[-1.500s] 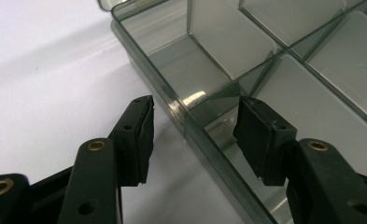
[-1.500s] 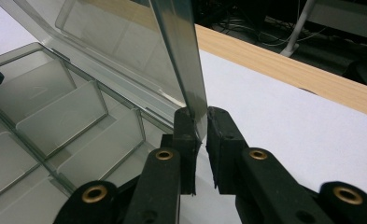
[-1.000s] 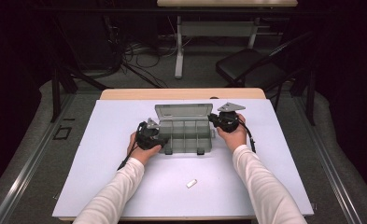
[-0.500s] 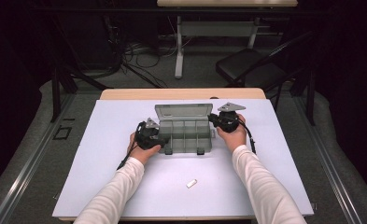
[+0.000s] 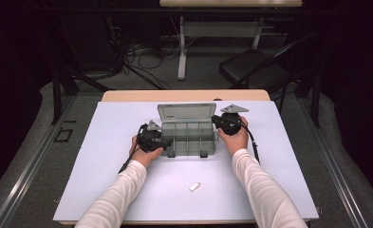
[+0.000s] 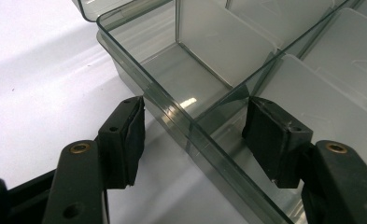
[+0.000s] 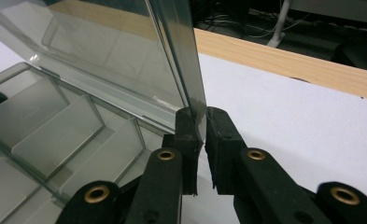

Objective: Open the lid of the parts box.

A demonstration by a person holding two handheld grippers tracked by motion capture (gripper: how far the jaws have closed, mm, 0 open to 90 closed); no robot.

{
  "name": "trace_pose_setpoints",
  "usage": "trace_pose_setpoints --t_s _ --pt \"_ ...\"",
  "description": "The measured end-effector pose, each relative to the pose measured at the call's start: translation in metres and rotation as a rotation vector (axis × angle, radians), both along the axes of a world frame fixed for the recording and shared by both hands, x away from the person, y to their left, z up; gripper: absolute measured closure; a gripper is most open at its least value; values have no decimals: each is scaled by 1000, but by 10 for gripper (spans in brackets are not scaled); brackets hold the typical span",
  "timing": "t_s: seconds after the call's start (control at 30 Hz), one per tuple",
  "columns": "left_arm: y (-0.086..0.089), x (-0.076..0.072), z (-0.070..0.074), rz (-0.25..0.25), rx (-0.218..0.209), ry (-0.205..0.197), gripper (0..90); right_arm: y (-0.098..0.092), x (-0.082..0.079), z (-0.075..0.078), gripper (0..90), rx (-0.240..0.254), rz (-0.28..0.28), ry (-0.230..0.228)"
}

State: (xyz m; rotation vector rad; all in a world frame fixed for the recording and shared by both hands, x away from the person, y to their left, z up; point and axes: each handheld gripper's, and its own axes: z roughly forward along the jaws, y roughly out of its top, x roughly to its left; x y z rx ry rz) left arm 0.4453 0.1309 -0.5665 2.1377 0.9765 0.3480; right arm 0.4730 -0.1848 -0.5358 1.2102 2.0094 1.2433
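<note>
Your right gripper [image 7: 201,135] pinches the smooth clear lid [image 7: 125,51] of the grey-tinted, rectangular compartment box [image 5: 188,137], your left gripper [image 6: 195,135] straddling its wall unclamped

floor [image 5: 141,78]: grey, cables | chair [image 5: 255,69]: black | far desk [image 5: 231,4]: wooden | surroundings: dark

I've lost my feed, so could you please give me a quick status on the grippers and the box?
Left gripper open, straddling the box wall. Right gripper shut on the raised lid edge. Small white piece lies apart.
</note>
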Motion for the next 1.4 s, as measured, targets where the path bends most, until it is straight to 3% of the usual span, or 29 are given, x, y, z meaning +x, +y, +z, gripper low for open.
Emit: trace_pose_setpoints --t_s 0.37,0.67,0.9,1.13,1.4 --pt "0 0 0 0 -1 0 384 9 -1 1 853 41 -109 26" --pt "0 0 0 0 -1 0 384 15 0 3 862 43 -169 46" --pt "0 0 0 0 0 0 384 23 5 8 872 46 -243 90" --pt "0 0 0 1 -1 0 385 25 13 11 876 66 -280 144" --pt "0 0 0 0 0 1 385 26 21 11 881 65 -294 170"
